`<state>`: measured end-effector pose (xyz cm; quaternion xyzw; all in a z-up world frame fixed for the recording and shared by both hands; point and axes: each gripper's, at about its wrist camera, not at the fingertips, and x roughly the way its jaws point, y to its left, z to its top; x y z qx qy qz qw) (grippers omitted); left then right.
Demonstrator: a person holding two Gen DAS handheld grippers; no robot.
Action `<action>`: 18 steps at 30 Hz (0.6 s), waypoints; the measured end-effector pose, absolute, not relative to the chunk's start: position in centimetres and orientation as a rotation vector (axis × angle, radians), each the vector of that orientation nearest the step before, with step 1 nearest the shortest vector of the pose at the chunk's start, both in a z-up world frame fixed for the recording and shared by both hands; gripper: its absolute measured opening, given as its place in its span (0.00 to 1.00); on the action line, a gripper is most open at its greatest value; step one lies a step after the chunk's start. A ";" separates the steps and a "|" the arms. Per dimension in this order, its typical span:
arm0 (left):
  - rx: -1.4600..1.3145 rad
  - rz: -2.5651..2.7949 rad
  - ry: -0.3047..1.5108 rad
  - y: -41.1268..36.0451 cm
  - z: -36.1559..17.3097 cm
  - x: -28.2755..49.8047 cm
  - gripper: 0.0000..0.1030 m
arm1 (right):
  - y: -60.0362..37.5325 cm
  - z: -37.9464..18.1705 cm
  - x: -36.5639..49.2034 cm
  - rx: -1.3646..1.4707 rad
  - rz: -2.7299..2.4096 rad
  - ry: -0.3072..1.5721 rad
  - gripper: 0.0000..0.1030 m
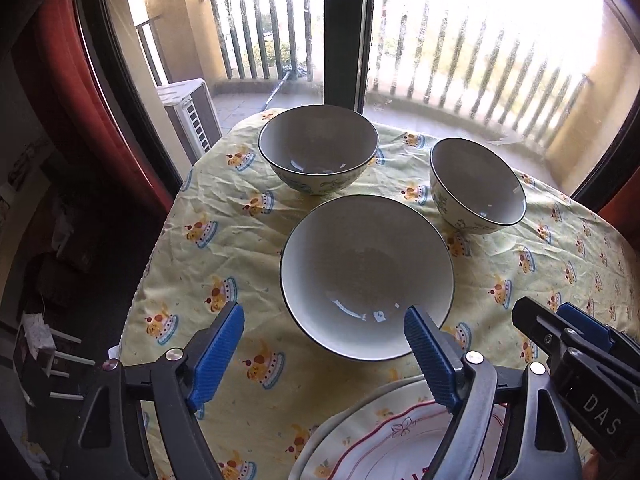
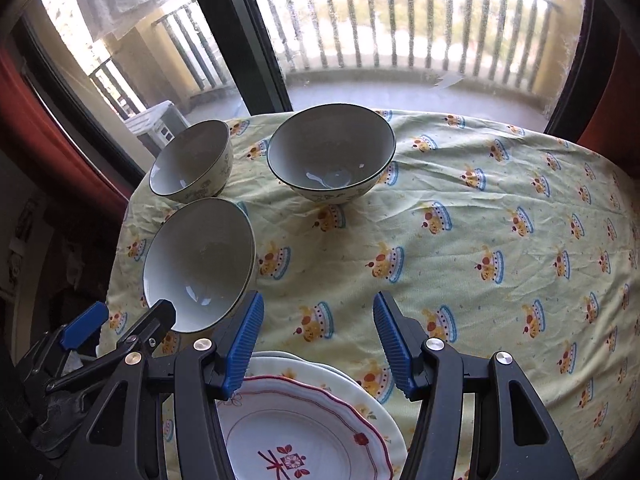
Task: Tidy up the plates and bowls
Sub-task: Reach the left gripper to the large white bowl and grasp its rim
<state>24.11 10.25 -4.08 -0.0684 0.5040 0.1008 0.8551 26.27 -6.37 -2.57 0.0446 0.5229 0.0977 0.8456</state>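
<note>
Three bowls sitting on counter: big bowl [image 1: 366,276] near, wide bowl [image 1: 319,148] and small bowl [image 1: 478,186] behind it by window. Plates [image 2: 304,420] lying stacked at near edge, red-rimmed one on top. Left hand-held gripper [image 1: 324,360] hanging spread, holding nothing. Right hand-held gripper [image 2: 318,346] hanging spread over plates, holding nothing. Yellow cloth [image 2: 480,220] covering counter.

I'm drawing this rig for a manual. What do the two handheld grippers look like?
Both match: the left gripper and right gripper have black plastic bodies with triangular cutouts, silver round pivot bolts, and two fingers faced with blue ribbed pads. White letters "DAS" mark the right gripper's side in the left wrist view. No cables or sleeves show.
</note>
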 end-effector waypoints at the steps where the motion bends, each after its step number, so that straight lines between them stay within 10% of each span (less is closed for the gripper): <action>1: -0.138 0.215 1.058 10.6 -4.3 24.6 0.79 | -5.8 -2.8 26.7 0.097 0.192 1.105 0.59; 18: -0.059 0.092 1.151 13.6 -8.7 30.1 0.47 | -0.5 -5.8 31.3 0.111 0.083 1.106 0.51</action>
